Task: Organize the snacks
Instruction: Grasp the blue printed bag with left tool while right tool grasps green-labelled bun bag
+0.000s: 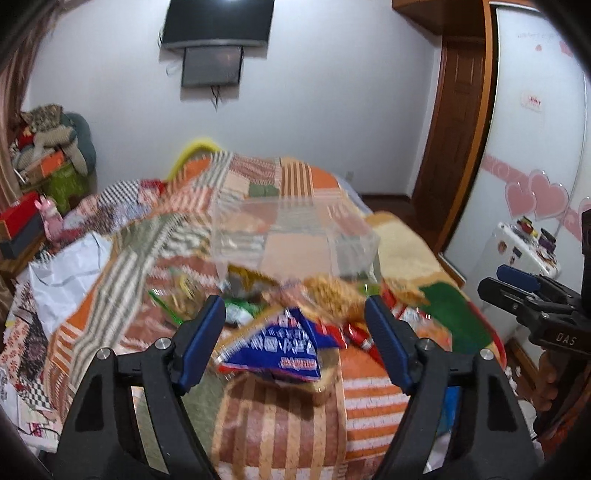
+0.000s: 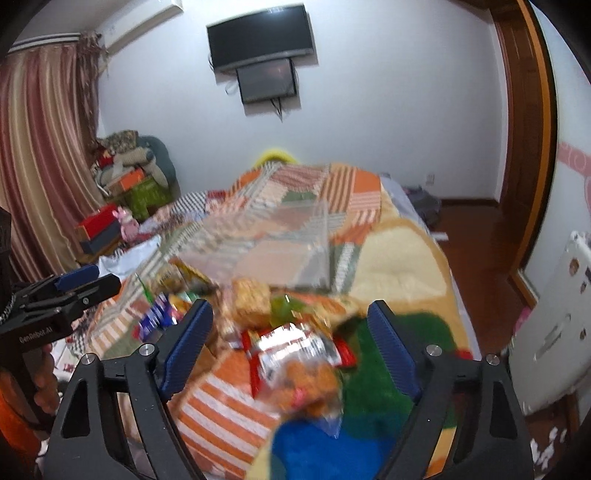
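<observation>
Nearest the left wrist camera, the left gripper (image 1: 295, 325) stands wide apart with nothing between its blue pads; just beyond its tips lies a blue-and-white foil snack packet (image 1: 284, 345) on the patchwork orange-striped blanket (image 1: 280, 417) of the bed; the right gripper (image 2: 290, 332) is likewise spread wide and empty, hovering over a clear packet of golden fried snacks with a red-and-silver label (image 2: 299, 363); further on, a blurred heap of mixed snack packets (image 1: 325, 291) lies across the blanket, near the foot of a clear plastic storage box (image 1: 291, 236) that sits on the bed behind it; far off, a dark wall-mounted television (image 2: 260, 35) hangs on the white wall, with striped curtains (image 2: 40, 155) at the left.
</observation>
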Action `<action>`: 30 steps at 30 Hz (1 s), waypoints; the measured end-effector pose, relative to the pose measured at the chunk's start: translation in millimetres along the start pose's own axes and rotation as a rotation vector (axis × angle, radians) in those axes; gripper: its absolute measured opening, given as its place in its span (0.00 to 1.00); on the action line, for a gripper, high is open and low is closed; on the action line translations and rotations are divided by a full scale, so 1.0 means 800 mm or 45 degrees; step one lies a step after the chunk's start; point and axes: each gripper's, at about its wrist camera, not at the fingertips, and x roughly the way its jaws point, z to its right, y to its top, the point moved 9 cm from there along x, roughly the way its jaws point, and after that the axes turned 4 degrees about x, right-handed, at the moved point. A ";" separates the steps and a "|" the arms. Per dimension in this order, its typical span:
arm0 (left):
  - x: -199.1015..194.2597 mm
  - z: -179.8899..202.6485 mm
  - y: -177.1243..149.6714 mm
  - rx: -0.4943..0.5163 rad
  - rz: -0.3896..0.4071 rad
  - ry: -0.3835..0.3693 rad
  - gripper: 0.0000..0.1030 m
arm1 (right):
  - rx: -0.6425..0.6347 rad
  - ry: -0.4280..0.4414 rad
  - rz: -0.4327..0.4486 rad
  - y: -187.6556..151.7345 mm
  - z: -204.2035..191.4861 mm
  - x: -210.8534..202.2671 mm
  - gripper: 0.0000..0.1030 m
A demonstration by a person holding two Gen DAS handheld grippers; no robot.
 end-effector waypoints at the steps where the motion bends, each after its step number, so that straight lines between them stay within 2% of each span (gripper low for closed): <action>1: 0.007 0.001 -0.004 -0.003 -0.022 -0.001 0.75 | 0.017 0.000 -0.033 -0.009 0.006 0.005 0.78; 6: 0.044 0.001 -0.035 -0.026 -0.146 -0.006 0.76 | 0.085 0.012 -0.159 -0.039 0.020 0.018 0.76; 12: 0.069 -0.010 -0.055 -0.041 -0.215 0.032 0.93 | 0.143 0.029 -0.258 -0.064 0.032 0.029 0.76; 20: 0.103 -0.018 -0.066 -0.034 -0.286 0.049 0.93 | 0.176 0.073 -0.343 -0.078 0.038 0.051 0.76; 24: 0.115 -0.025 -0.066 -0.032 -0.289 0.072 0.93 | 0.193 0.099 -0.376 -0.083 0.039 0.062 0.76; 30: 0.121 -0.029 -0.064 -0.084 -0.273 0.040 0.92 | 0.201 0.107 -0.392 -0.085 0.043 0.067 0.79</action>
